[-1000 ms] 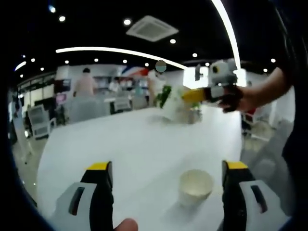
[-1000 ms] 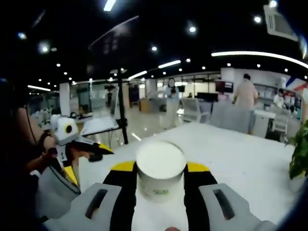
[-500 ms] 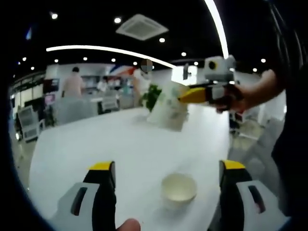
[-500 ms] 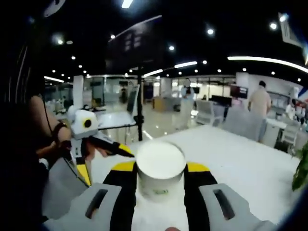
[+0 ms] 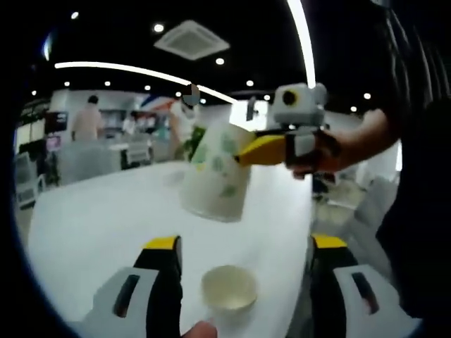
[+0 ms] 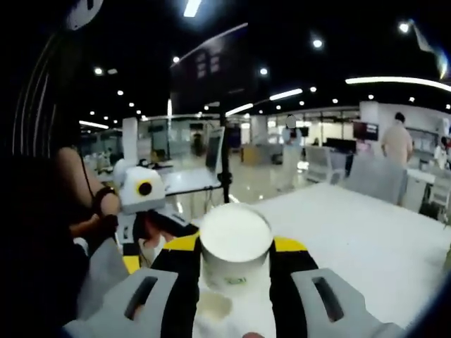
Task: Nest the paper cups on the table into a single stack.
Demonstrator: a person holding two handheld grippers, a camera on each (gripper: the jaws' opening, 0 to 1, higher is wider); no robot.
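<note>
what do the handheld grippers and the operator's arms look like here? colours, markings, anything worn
Both grippers share one build: light grey bodies with dark oval slots, black jaws tipped in yellow. That shows on the left gripper in its own view and on the right gripper in its own. From the side the jaws look like long yellow wedges. A dark band sits on the wrist of the arm behind the left gripper. Dark clothing shows at the view edges.

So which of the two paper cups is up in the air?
The printed cup, clamped by the right tool and held tilted above the table. The plain cup stands on the table between the left tool's open jaws.
</note>
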